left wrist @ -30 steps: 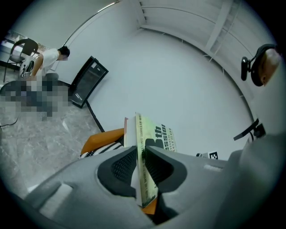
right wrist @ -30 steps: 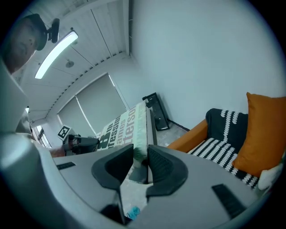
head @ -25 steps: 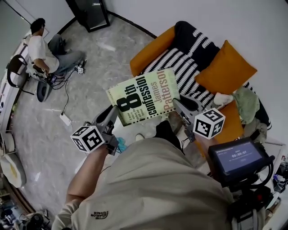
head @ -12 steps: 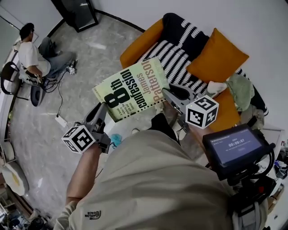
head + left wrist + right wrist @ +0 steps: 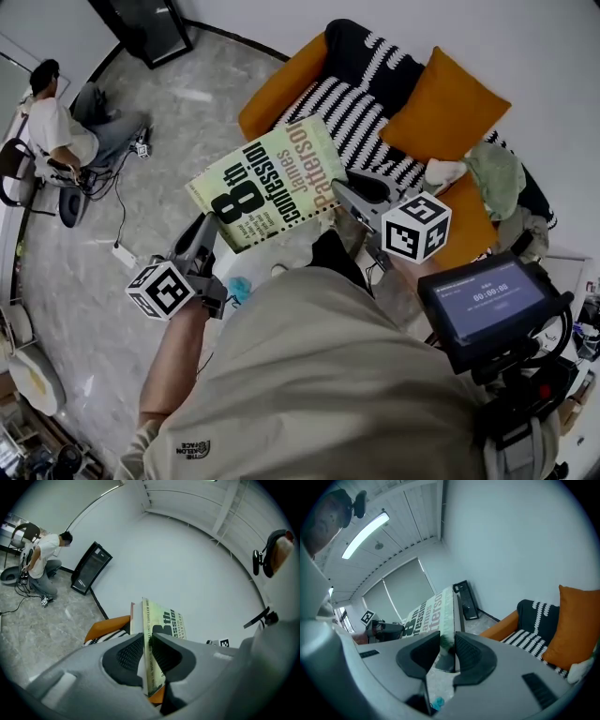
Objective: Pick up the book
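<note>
The book (image 5: 272,183) is up in the air (cover upward), above the floor (image 5: 141,216) beside the sofa (image 5: 281,86). The left gripper (image 5: 208,230) has its fingers clamped on one corner, and the right gripper (image 5: 343,193) pinches the opposite edge. The lift looks done; next it needs a steady, level hold.

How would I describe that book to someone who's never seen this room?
Find the orange sofa with the black-and-white striped blanket. In front of it, the left gripper and right gripper hold a pale green book aloft. Only it bears big black lettering.
</note>
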A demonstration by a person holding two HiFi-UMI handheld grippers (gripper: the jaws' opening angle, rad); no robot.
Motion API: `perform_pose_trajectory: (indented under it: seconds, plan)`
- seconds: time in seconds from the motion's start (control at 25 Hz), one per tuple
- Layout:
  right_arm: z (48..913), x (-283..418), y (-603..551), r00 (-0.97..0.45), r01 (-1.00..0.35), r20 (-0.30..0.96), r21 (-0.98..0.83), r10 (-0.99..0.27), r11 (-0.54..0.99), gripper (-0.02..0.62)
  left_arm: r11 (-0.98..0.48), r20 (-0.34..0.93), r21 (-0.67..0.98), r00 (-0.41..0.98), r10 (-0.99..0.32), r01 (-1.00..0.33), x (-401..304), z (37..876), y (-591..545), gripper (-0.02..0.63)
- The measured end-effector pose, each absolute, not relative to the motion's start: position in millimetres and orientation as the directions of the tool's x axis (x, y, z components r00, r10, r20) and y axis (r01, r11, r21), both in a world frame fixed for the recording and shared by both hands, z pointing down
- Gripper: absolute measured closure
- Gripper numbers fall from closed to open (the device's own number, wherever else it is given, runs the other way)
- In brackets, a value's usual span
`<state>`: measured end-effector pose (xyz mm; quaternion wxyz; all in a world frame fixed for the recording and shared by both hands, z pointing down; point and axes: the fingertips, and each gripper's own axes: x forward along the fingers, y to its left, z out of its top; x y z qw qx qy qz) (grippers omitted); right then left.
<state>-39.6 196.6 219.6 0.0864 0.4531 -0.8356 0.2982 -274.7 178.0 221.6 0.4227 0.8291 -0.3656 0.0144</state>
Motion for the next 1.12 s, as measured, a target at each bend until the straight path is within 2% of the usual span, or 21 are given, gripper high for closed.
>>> perform_pose_trajectory:
  seconds: [1.12]
  plan:
    - [219.7,-39.1,198.0,-0.563,-0.817,0.424,-0.414,-0.71,0.401,0.491,-0.363,0.358,0.697,0.739,-0.571,-0.619,-273.9,226.5,177.0,0.543]
